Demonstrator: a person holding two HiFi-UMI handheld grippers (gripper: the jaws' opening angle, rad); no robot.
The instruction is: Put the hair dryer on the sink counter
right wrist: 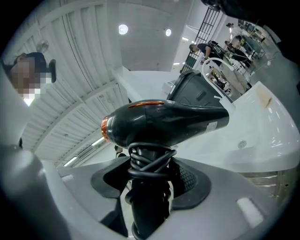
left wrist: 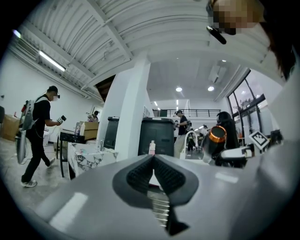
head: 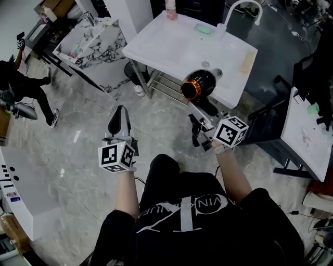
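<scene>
A black hair dryer (head: 199,84) with an orange ring hangs over the near edge of the white sink counter (head: 166,49). My right gripper (head: 206,108) is shut on its handle, which has the cord wound round it. In the right gripper view the hair dryer (right wrist: 164,124) lies across the picture above the right gripper (right wrist: 150,183), with the sink counter (right wrist: 267,122) and its faucet (right wrist: 212,65) beyond. My left gripper (head: 120,113) hangs over the floor to the left, shut and empty. In the left gripper view the left gripper (left wrist: 153,174) has its pads together, and the hair dryer (left wrist: 216,139) shows at the right.
On the counter stand a pink bottle (head: 170,10), a green soap (head: 203,28) and a white faucet (head: 245,7). A marbled counter (head: 96,44) stands to its left. A person (head: 26,88) walks at far left. A white table (head: 304,132) is at right, a white desk (head: 21,192) at lower left.
</scene>
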